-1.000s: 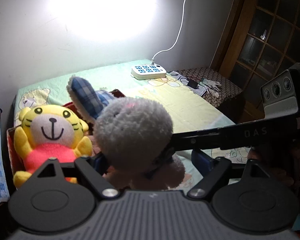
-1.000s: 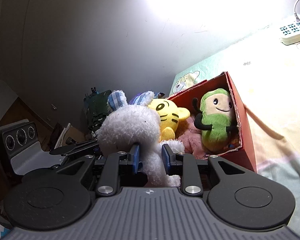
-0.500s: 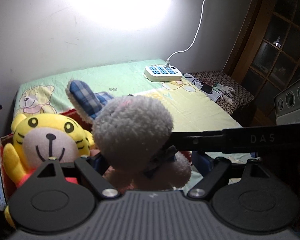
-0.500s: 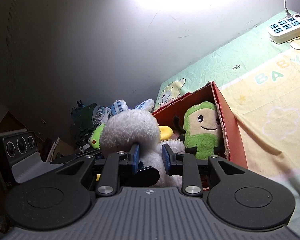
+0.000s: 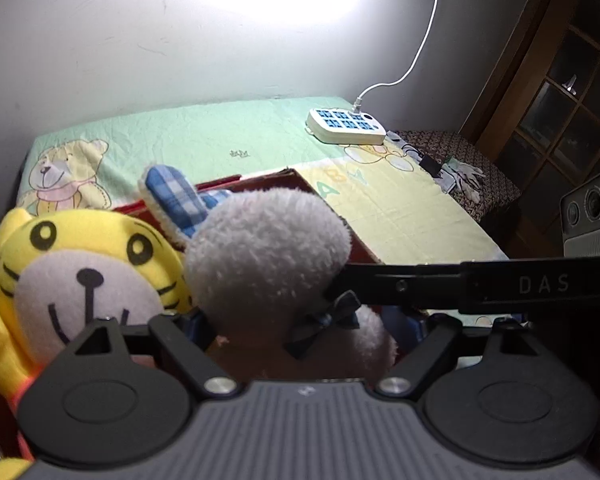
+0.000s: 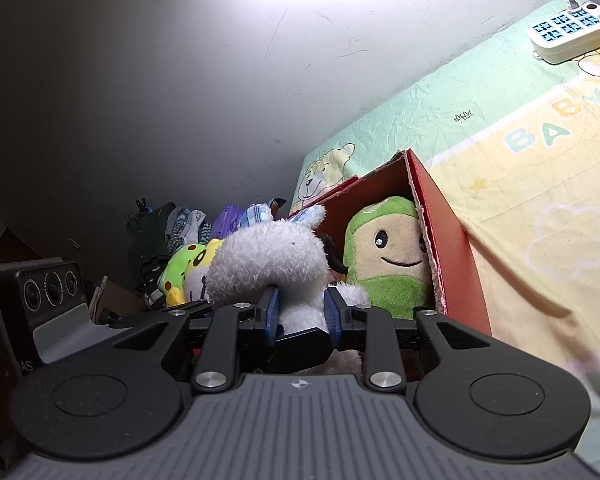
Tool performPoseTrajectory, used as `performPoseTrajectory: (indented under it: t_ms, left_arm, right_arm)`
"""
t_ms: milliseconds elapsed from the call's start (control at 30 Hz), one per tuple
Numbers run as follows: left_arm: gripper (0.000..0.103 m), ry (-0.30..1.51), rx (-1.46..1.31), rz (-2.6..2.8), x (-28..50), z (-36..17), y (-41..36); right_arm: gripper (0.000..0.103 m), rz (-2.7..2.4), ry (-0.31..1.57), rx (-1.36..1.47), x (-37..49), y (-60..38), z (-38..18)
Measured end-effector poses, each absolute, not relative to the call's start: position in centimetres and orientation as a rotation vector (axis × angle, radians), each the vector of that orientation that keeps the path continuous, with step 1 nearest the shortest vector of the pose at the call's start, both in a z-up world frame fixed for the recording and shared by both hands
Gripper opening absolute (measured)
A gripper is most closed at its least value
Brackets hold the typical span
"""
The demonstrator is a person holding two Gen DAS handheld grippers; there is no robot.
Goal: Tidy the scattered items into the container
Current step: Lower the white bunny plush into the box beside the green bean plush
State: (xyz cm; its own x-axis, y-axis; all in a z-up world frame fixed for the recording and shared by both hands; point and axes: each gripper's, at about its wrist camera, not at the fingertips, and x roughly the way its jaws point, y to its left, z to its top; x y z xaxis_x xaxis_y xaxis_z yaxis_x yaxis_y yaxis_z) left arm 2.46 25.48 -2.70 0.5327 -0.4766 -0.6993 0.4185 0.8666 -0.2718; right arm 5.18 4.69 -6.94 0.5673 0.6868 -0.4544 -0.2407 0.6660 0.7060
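In the left wrist view, the white plush rabbit (image 5: 268, 264) fills the middle, upright, its long axis running from the body low between the fingers up to the round head, with a blue-checked ear (image 5: 172, 196) slanting up and to the left. The left gripper (image 5: 304, 332) has its jaws apart on either side of the rabbit's body; whether the pads press the plush is hidden by it. The rabbit hangs over the red cardboard box (image 5: 356, 244), just beside the yellow tiger plush (image 5: 88, 276) inside it. The right gripper's black finger crosses in from the right to the rabbit's neck. In the right wrist view, the right gripper (image 6: 300, 314) is clamped narrowly on the rabbit (image 6: 268, 264), blue pads pinching the plush below the head, which leans left and away. Beyond it the box (image 6: 448, 236) holds a green plush (image 6: 388, 256). The box sits on a baby-print sheet (image 6: 540, 184), a power strip (image 6: 572, 32) far back.
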Motion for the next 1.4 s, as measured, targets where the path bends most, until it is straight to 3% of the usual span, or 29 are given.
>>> performPoseTrajectory:
  t_ms: [1400]
  left_arm:
    - [0.100,0.931,0.040,-0.420,4.6,-5.7,23.2]
  right_arm:
    - [0.028,0.465,0.842,0.407,6.7,8.3,-8.0]
